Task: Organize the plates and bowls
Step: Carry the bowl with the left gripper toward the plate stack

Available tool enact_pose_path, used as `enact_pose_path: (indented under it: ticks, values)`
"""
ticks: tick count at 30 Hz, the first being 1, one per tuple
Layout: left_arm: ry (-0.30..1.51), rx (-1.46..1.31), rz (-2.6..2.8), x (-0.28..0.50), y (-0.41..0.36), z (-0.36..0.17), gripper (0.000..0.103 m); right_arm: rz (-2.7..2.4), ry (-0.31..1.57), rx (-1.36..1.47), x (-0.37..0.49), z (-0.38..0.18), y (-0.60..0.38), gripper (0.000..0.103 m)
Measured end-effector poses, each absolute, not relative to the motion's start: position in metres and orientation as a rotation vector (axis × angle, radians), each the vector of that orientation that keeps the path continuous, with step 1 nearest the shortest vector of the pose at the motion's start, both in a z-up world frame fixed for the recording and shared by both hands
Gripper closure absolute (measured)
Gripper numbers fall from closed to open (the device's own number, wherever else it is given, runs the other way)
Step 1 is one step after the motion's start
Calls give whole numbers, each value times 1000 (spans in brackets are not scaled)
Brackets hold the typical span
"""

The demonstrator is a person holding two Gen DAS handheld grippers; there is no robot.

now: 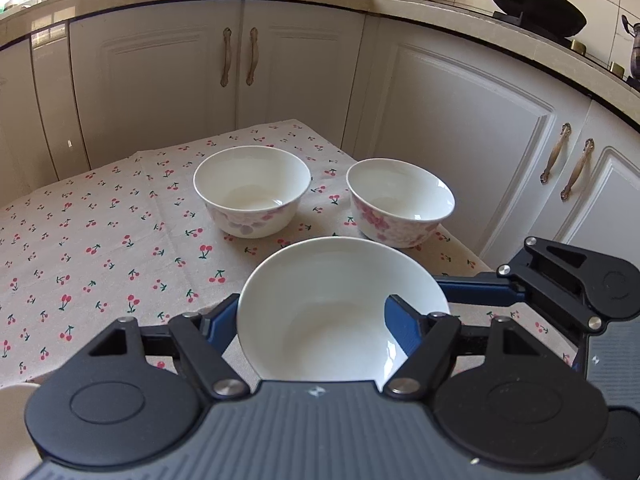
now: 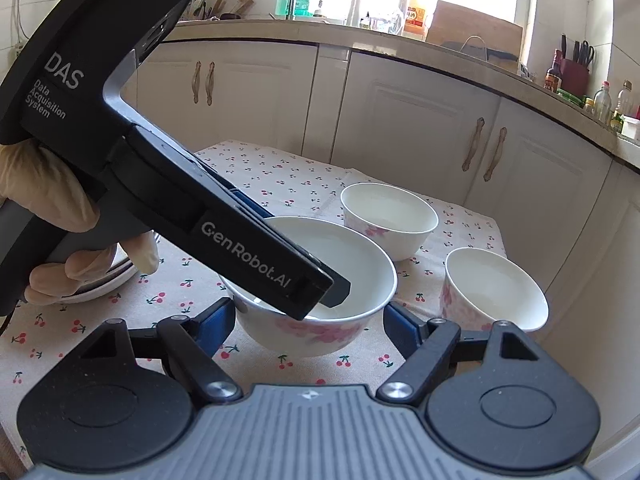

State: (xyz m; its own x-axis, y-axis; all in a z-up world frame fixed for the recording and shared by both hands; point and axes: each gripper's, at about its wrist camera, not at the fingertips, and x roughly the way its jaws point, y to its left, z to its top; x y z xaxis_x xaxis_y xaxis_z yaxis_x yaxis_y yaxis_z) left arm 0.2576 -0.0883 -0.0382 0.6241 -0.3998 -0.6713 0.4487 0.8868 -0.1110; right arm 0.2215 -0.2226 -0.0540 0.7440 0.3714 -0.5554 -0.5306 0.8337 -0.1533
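Observation:
Three white bowls with pink flower prints are over a cherry-print tablecloth (image 1: 80, 240). My left gripper (image 1: 312, 320) is shut on the rim of the nearest bowl (image 1: 340, 304), one finger inside it and one outside, and the bowl tilts toward the camera. In the right wrist view the left gripper (image 2: 316, 292) reaches into that bowl (image 2: 320, 308) from the upper left. My right gripper (image 2: 308, 320) is open and empty, with the held bowl between its blue fingers (image 2: 218, 320). Two more bowls (image 1: 252, 190) (image 1: 400, 200) stand upright beyond; they also show in the right view (image 2: 388, 216) (image 2: 494, 292).
White plates (image 2: 104, 280) lie at the table's left under the gloved hand; a plate edge (image 1: 12, 420) shows at lower left. White kitchen cabinets (image 1: 240, 68) stand close behind the table. The table's right edge (image 1: 468, 256) is near the right bowl.

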Motion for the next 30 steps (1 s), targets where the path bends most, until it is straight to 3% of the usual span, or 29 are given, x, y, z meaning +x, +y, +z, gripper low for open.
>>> enact_pose_path:
  ticks: [30]
  values:
    - [737, 50, -462, 155, -59, -44, 27, 570, 561, -300, 128, -61, -201, 18]
